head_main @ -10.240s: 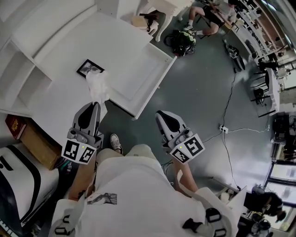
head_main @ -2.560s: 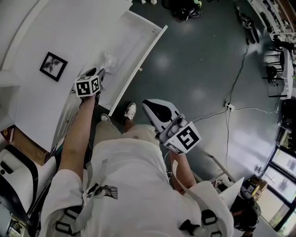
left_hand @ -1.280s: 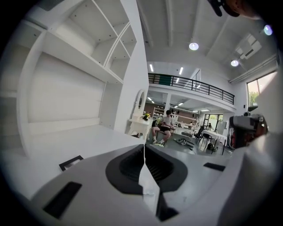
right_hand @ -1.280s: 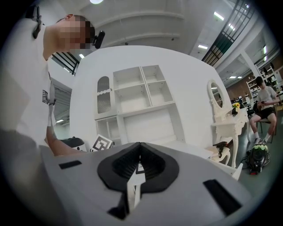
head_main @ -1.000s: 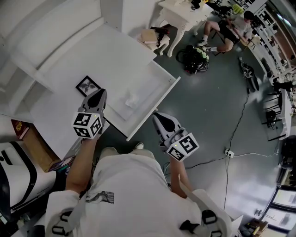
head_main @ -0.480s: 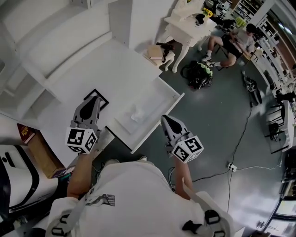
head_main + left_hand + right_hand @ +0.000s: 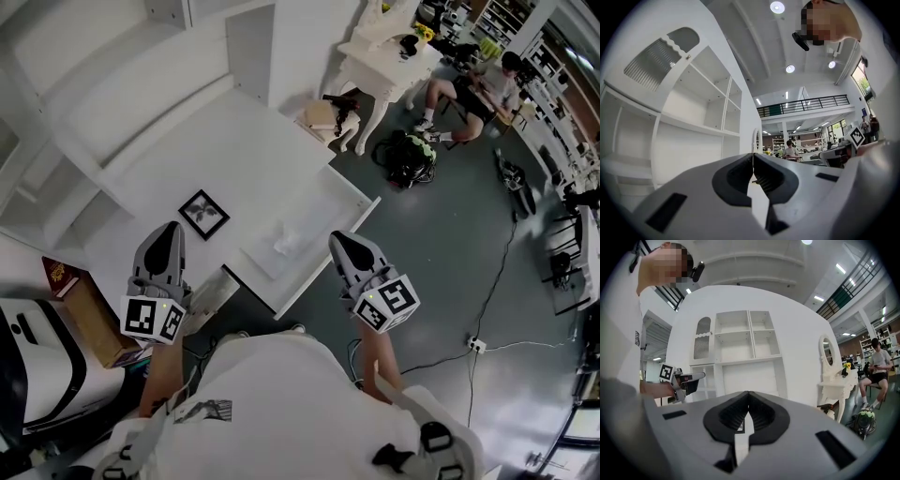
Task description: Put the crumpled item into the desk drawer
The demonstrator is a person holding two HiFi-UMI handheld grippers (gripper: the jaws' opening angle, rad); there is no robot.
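The crumpled white item (image 7: 284,241) lies inside the open desk drawer (image 7: 330,251), free of both grippers. My left gripper (image 7: 169,230) is shut and empty, held over the white desk (image 7: 178,141) left of the drawer, near the desk's front edge. In the left gripper view its jaws (image 7: 753,155) meet tip to tip and face the white shelving. My right gripper (image 7: 336,239) hovers by the drawer's front rim, also shut with nothing in it; its tips (image 7: 748,393) touch. The right gripper view catches the left gripper (image 7: 686,378) at its left side.
A small black picture frame (image 7: 203,213) lies on the desk beside the drawer. A brown book (image 7: 80,298) sits at the lower left. On the grey floor beyond stand an ornate white table (image 7: 384,47), a dark bag (image 7: 408,155) and a seated person (image 7: 464,89).
The left gripper has drawn back from beside the drawer toward the desk's near left edge. The right gripper has shifted slightly. The crumpled item stays in the drawer.
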